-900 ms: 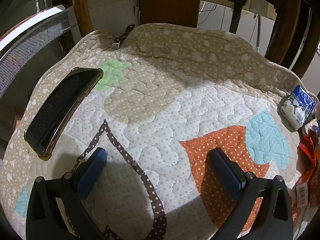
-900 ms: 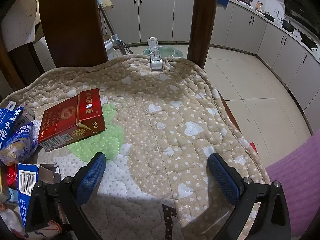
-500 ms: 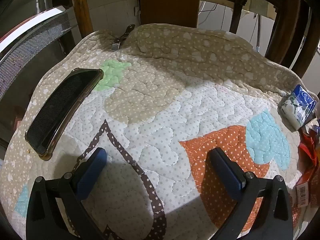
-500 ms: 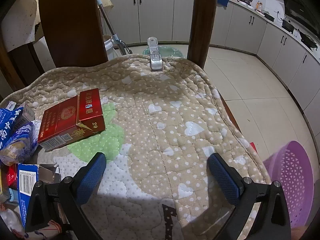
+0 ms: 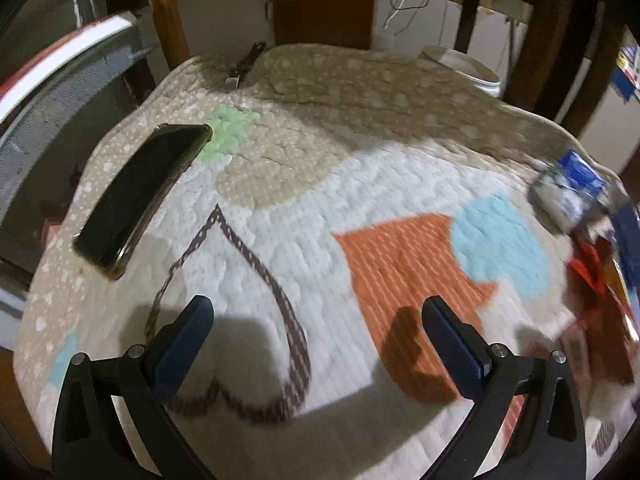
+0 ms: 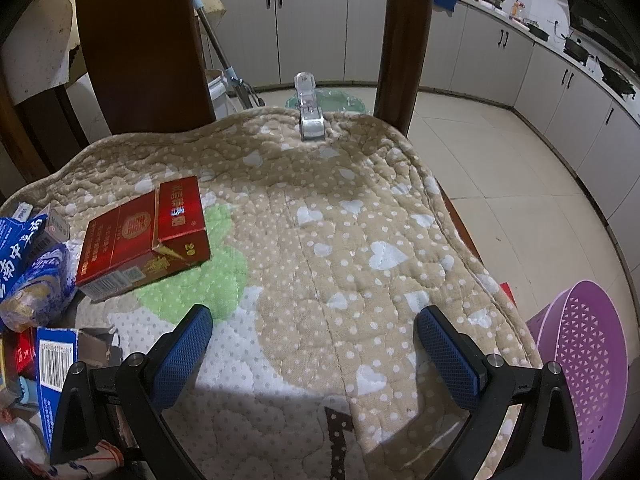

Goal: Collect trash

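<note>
Grey kitchen cabinets (image 6: 312,20) and a pale tiled floor (image 6: 500,152) lay behind a table covered by a quilted, heart-patterned cloth (image 6: 360,240), which a clear clip (image 6: 309,110) pinned at the far edge between two dark wooden posts. On that cloth a red cigarette carton (image 6: 142,240) lay flat, near the left side, over a green patch. Just beside it, at the left edge of the right wrist view, sat a heap of trash: a blue-and-white wrapper (image 6: 28,264) and a blue box with a barcode (image 6: 54,364). A purple perforated basket (image 6: 580,364) stood on the floor past the cloth's right edge. The right gripper (image 6: 312,344) hovered over the cloth with its jaws spread wide and nothing between them. The left wrist view was blurred; there the left gripper (image 5: 316,336) was likewise wide apart and empty above an orange patch, a dark phone (image 5: 142,196) lay to its left, and the blue and red packets (image 5: 588,224) showed at the far right, well apart from its fingers.
</note>
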`<state>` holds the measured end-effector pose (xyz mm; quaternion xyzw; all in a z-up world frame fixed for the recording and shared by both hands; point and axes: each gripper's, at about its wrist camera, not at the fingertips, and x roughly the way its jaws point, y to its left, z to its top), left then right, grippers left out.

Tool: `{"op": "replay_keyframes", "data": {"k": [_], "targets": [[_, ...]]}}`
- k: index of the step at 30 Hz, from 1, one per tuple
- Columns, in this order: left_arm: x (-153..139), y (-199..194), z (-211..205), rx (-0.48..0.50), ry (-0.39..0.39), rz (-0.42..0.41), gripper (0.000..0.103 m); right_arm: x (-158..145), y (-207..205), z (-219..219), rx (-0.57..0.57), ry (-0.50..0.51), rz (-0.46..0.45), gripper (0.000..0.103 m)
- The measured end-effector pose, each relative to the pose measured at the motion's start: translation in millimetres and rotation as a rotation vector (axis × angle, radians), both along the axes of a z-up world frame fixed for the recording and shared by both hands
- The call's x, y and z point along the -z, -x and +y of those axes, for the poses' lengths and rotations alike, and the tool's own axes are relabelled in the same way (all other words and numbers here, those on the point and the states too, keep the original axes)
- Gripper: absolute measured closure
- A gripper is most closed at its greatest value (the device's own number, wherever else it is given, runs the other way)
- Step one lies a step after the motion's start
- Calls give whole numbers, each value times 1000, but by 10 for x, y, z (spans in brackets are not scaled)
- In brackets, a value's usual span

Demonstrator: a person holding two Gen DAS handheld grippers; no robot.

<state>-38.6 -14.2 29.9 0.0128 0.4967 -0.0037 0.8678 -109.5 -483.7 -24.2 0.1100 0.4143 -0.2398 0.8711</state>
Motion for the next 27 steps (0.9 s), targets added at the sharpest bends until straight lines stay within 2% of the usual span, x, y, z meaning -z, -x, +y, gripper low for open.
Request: {"op": "replay_keyframes", "data": {"k": [4, 10, 14, 27], "targets": [[-222, 294, -128, 16, -17, -28, 0, -28, 85, 7, -30, -30, 46, 0], [-462, 701, -392, 84, -22, -60, 0, -4, 522, 229, -86, -34, 76, 0], [-611, 951, -578, 139, -41, -95, 0, -53, 829, 391, -84, -24, 80, 0], [-861, 1533, -860, 241, -1, -108, 0, -514, 1604, 885, -84, -91, -78, 0]]}}
